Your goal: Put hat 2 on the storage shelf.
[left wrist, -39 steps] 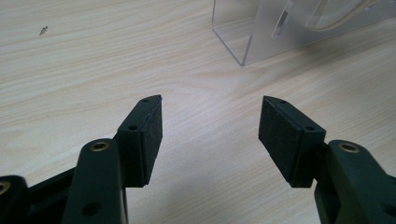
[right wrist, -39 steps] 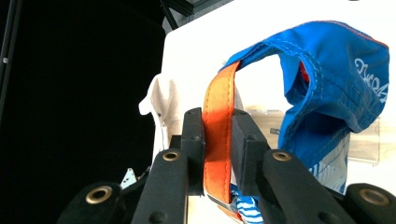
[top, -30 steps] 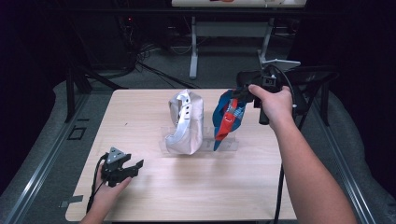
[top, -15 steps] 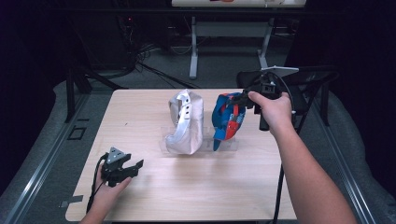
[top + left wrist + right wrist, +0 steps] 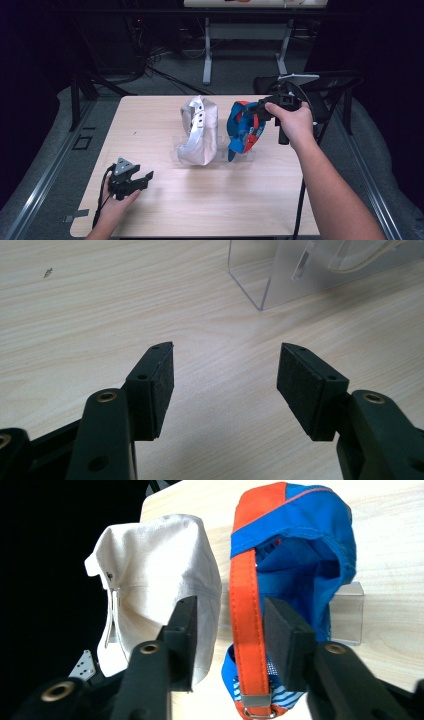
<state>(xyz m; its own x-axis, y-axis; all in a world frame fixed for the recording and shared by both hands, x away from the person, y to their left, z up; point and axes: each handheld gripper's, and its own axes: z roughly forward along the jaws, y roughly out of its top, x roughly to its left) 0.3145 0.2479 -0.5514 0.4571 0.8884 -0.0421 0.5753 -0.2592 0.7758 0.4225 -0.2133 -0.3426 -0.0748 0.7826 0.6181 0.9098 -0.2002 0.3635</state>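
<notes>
A blue cap with an orange strap stands upright on a clear stand at the table's middle right. A white cap stands on a second clear stand just to its left. My right gripper is at the blue cap's top right. Its jaws have just been opening; the orange strap runs between them and the pads do not press on it. Near the front left edge my left gripper rests low over the wood, open, with nothing between its pads.
The light wooden table has free surface at the left and along the front. A corner of the clear stand lies ahead of the left gripper. Dark floor, cables and a white frame leg lie beyond the far edge.
The right gripper's jaws have spread apart around the orange strap. The blue cap went from hanging tilted to standing upright on its stand. The left hand stayed put.
</notes>
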